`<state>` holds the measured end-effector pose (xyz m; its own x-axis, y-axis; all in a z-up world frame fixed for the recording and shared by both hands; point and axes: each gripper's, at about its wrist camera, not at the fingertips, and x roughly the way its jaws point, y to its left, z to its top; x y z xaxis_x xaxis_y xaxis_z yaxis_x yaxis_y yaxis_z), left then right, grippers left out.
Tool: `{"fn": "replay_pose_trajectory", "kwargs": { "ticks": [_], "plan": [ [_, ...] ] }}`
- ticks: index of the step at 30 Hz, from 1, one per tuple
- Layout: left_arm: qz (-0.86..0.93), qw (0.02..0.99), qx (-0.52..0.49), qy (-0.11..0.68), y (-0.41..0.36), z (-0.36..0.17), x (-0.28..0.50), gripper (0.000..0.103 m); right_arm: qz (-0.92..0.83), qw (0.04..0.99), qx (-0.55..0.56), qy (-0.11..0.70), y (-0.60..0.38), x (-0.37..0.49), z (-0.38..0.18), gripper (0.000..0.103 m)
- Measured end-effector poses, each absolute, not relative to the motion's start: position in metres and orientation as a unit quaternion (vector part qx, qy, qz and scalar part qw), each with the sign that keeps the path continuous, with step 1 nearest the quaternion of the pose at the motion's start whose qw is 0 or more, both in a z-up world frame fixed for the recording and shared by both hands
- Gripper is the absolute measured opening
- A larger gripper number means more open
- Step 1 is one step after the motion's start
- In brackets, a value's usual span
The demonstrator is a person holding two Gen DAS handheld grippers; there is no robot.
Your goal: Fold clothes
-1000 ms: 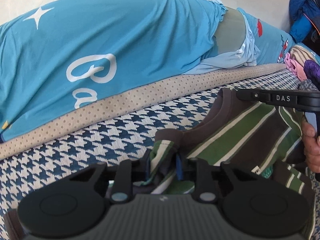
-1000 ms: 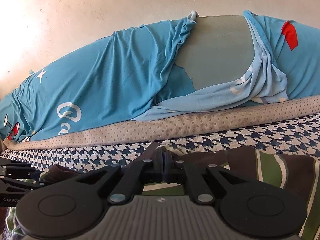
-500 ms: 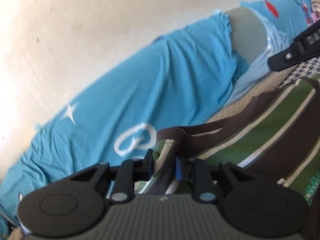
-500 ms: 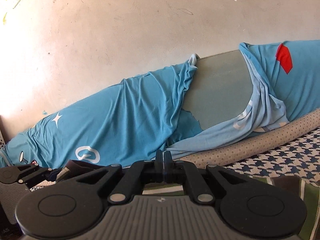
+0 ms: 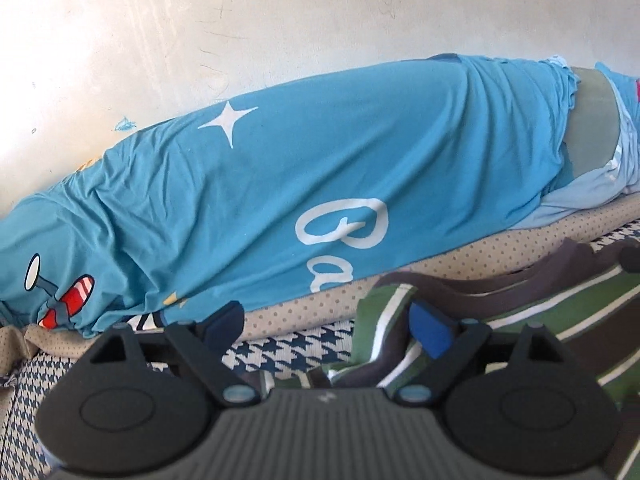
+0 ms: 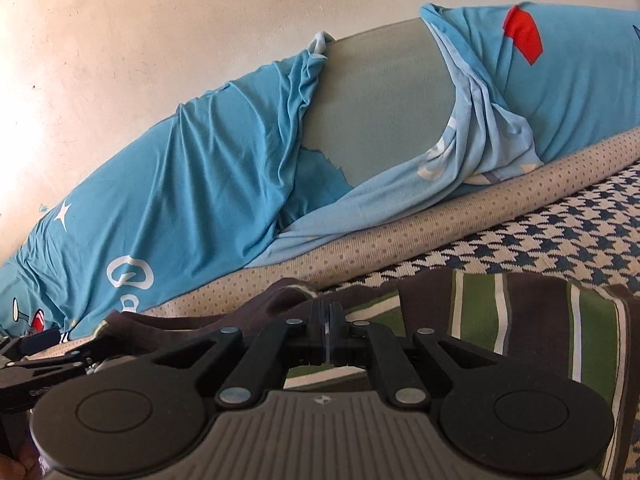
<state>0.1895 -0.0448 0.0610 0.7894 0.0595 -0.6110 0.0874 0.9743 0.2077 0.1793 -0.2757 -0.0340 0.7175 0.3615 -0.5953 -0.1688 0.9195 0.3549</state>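
striped shirt (image 6: 520,312) flat on houndstooth cover (image 6: 560,232), collar toward the wall; left gripper (image 5: 328,320) jaws apart, right gripper (image 6: 328,320) jaws pinching its edge

Shirt (image 6: 520,312) lies on mat (image 6: 560,240), frnt of cushion (image 5: 320,200); cushion against wall (image 5: 280,20) behind.

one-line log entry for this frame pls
task: fold clothes | left gripper: open, beside striped shirt | right gripper: shut on striped shirt | surface: checked cover
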Motion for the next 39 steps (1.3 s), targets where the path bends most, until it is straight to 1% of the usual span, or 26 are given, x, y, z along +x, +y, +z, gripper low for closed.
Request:
{"fn": "replay_pose_trajectory", "kwargs": {
  "ticks": [6,8,10,17,20,22,23,28,34,39],
  "plan": [
    [-0.022,0.932,0.066,0.356,-0.026,0.078,0.151,0.094,0.165,0.908,0.104,0.370,-0.259,0.161,-0.033,0.012],
    [-0.026,0.929,0.059,0.363,-0.020,0.078,0.133,0.095,0.173,0.908,0.093,0.371,-0.256,0.152,-0.033,0.014],
    [-0.029,0.927,0.054,0.369,-0.015,0.075,0.111,0.096,0.182,0.906,0.084,0.373,-0.254,0.145,-0.032,0.018],
    [-0.040,0.921,0.037,0.386,-0.005,0.064,0.042,0.098,0.190,0.898,0.074,0.391,-0.265,0.115,-0.030,0.018],
    [-0.043,0.917,0.024,0.396,-0.003,0.061,0.022,0.102,0.190,0.896,0.074,0.395,-0.271,0.100,-0.028,0.020],
    [-0.049,0.918,0.028,0.392,-0.005,0.061,0.013,0.103,0.186,0.896,0.068,0.397,-0.276,0.087,-0.028,0.024],
    [-0.051,0.919,0.033,0.389,-0.007,0.061,0.008,0.103,0.183,0.896,0.063,0.398,-0.278,0.082,-0.028,0.025],
    [-0.046,0.918,0.039,0.393,-0.010,0.058,-0.003,0.103,0.173,0.899,0.051,0.399,-0.289,0.059,-0.028,0.027],
    [-0.035,0.911,0.027,0.410,-0.009,0.049,-0.008,0.103,0.166,0.886,0.085,0.423,-0.302,0.042,-0.035,0.030],
    [-0.035,0.907,0.026,0.418,-0.010,0.044,-0.009,0.103,0.160,0.881,0.090,0.436,-0.302,0.036,-0.042,0.031]
  ]
}}
